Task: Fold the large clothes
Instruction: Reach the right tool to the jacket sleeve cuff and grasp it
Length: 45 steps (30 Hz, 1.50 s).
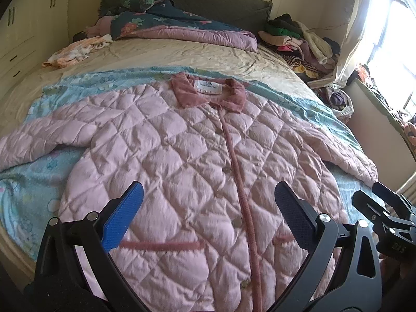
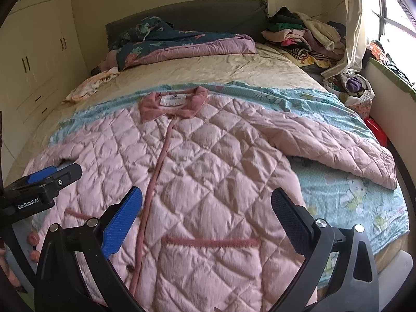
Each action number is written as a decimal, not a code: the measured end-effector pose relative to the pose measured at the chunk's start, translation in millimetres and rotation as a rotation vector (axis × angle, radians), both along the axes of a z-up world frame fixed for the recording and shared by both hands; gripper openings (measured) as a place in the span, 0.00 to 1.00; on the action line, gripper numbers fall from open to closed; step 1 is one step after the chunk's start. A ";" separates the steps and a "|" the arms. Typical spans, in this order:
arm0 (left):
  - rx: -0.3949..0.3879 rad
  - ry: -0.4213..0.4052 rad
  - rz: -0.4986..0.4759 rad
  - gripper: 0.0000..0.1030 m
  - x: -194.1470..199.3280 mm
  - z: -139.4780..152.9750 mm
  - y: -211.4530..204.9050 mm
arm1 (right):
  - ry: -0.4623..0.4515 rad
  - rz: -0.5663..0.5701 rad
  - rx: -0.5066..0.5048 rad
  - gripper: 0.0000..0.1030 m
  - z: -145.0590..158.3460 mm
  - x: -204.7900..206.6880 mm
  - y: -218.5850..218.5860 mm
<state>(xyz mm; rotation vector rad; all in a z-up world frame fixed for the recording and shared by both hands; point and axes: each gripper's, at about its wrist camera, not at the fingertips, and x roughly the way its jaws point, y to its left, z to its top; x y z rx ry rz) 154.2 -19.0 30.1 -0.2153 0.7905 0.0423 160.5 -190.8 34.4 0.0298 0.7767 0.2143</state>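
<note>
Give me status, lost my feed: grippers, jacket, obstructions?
Left gripper open, right gripper open, both empty. Pink quilted jacket flat, unfolded, sleeves spread. Nothing on it.

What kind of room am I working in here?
Most likely a home bedroom: a bed with a dark headboard, built-in wardrobes along the wall, and a pink quilted jacket spread flat on it, with both grippers held open above it.

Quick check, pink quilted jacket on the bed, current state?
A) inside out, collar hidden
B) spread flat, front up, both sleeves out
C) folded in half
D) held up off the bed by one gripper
B: the pink quilted jacket lies flat, front placket and collar showing, sleeves out to each side; left gripper and right gripper hover open, holding nothing.
</note>
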 end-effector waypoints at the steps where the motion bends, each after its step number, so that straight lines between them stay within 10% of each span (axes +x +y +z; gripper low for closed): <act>1: 0.002 0.001 0.006 0.92 4.9 0.1 0.1 | 0.000 -0.003 0.001 0.96 1.2 2.9 -0.4; 18: -0.014 0.032 -0.003 0.92 63.7 5.6 -8.9 | -0.002 -0.173 0.046 0.96 11.4 70.6 -58.8; 45: -0.012 0.111 -0.119 0.92 164.5 -45.7 -69.9 | 0.185 -0.599 0.153 0.96 -89.9 129.9 -241.4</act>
